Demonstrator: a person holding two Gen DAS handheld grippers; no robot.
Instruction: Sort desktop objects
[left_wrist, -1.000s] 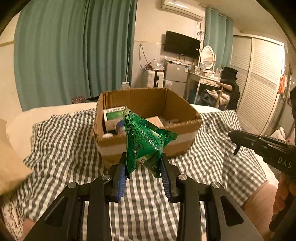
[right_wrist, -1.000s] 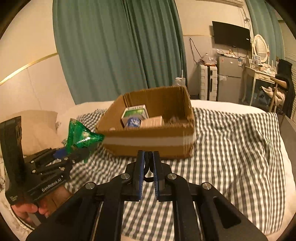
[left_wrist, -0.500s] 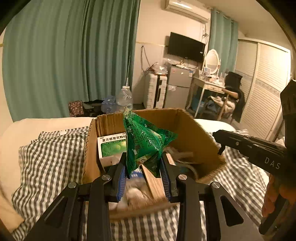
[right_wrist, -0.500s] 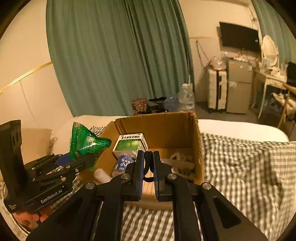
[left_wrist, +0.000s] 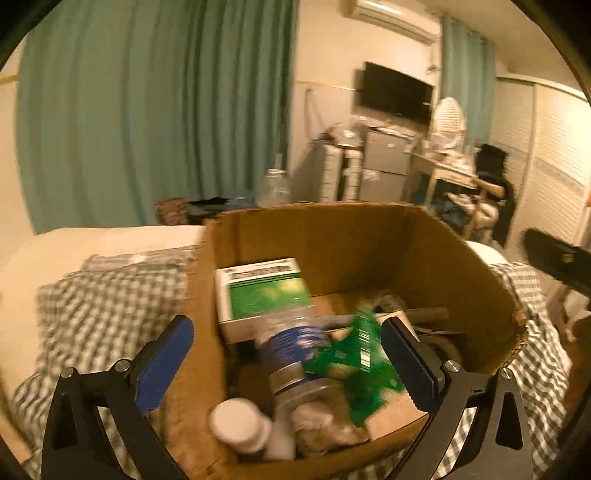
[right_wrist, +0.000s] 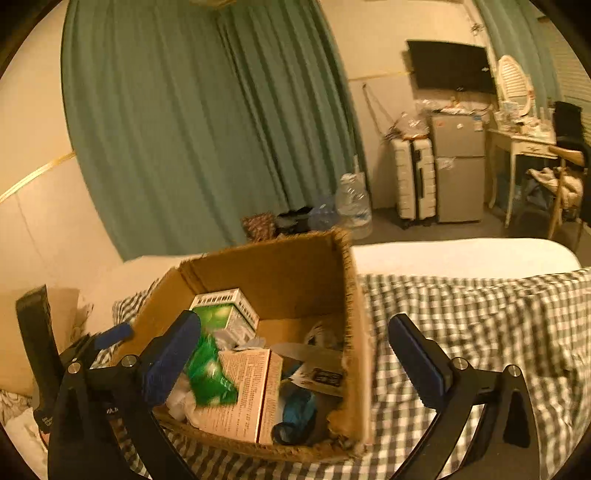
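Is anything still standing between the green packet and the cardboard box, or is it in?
Nothing visible stands in the way. The green packet already lies inside the cardboard box, on top of the other items beside the blue-labelled bottle. The left gripper is open around it, empty.

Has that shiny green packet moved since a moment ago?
Yes. The green packet was pinched up in the left gripper; now it lies down inside the cardboard box, beside the blue-labelled bottle, and that gripper is open.
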